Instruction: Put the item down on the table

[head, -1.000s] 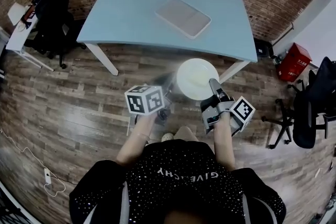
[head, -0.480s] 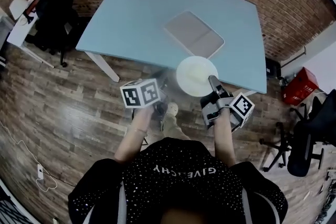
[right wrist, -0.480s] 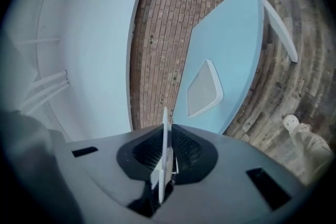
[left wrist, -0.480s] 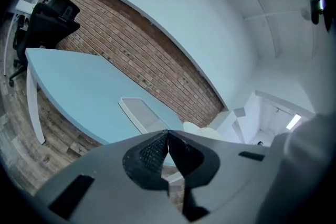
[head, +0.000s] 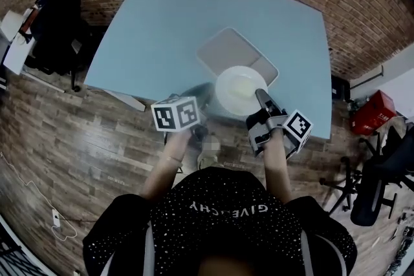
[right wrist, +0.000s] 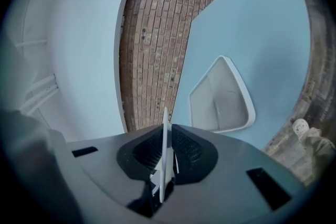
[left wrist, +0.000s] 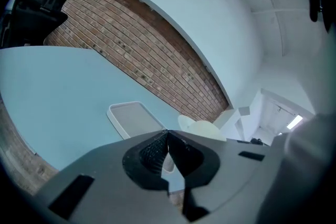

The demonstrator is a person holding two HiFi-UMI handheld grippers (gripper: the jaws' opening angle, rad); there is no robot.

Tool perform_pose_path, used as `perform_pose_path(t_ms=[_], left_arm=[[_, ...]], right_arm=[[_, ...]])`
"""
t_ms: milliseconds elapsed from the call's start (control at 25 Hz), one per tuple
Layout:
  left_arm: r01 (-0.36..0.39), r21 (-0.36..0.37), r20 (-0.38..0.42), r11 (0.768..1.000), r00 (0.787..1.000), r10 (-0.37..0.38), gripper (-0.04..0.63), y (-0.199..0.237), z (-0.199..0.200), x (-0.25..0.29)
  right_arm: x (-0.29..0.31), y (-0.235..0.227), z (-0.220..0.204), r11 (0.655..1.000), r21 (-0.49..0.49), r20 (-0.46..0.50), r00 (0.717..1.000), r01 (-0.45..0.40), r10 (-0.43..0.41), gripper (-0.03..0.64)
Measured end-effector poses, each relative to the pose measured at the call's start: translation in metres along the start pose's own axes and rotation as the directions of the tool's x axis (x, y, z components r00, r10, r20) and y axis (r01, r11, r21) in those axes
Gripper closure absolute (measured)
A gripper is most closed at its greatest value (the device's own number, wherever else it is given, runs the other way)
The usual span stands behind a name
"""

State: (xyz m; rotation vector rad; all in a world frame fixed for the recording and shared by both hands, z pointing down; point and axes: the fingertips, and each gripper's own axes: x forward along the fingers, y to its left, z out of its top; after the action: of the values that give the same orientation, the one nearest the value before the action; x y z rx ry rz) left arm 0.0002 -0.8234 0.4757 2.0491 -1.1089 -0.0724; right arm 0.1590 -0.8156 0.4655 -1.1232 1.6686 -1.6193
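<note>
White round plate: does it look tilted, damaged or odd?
Nothing stands out. The white round plate looks whole, gripped at its near rim by the right gripper, near the grey rectangular tray on the light blue table.

One word can be read: "GIVENCHY", printed in pale capitals across the chest of the person's black shirt (head: pixel 226 229), seen upside down in the head view, just beyond the near edge of the desk (head: pixel 162 29). Print on the red box (head: pixel 369 113), past the desk's right edge, is too small to be read.
</note>
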Motion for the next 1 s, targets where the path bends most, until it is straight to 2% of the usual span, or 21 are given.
perform_pose_path(t_ms=[280, 520, 600, 720, 840, 920, 1000], left_arm=[[-0.017, -0.002, -0.039, 1.000, 0.999, 0.017, 0.584, 0.046, 0.037, 0.069], [-0.052, -0.007, -0.094, 0.999, 0.994, 0.051, 0.584, 0.086, 0.046, 0.111], [-0.063, -0.036, -0.097, 0.997, 0.994, 0.059, 0.584, 0.095, 0.045, 0.112], [-0.066, -0.075, -0.111, 0.995, 0.992, 0.058, 0.584, 0.104, 0.041, 0.108], [-0.059, -0.081, -0.126, 0.995, 0.991, 0.048, 0.584, 0.109, 0.041, 0.101], [-0.049, -0.088, -0.132, 0.995, 0.991, 0.037, 0.584, 0.111, 0.043, 0.101], [-0.038, -0.090, -0.142, 0.995, 0.990, 0.025, 0.584, 0.109, 0.044, 0.103]], right_arm=[[0.089, -0.024, 0.055, 0.998, 0.004, 0.013, 0.998, 0.060, -0.060, 0.582], [0.173, -0.063, 0.078, 0.979, -0.110, -0.028, 0.984, 0.170, -0.174, 0.581], [0.195, -0.078, 0.077, 0.962, -0.165, -0.040, 0.973, 0.218, -0.228, 0.581], [0.216, -0.099, 0.076, 0.906, -0.289, -0.042, 0.942, 0.308, -0.334, 0.581], [0.226, -0.106, 0.076, 0.811, -0.457, -0.012, 0.910, 0.364, -0.415, 0.582], [0.232, -0.108, 0.073, 0.761, -0.516, -0.010, 0.885, 0.394, -0.465, 0.582], [0.235, -0.110, 0.069, 0.677, -0.606, -0.002, 0.850, 0.418, -0.527, 0.549]])
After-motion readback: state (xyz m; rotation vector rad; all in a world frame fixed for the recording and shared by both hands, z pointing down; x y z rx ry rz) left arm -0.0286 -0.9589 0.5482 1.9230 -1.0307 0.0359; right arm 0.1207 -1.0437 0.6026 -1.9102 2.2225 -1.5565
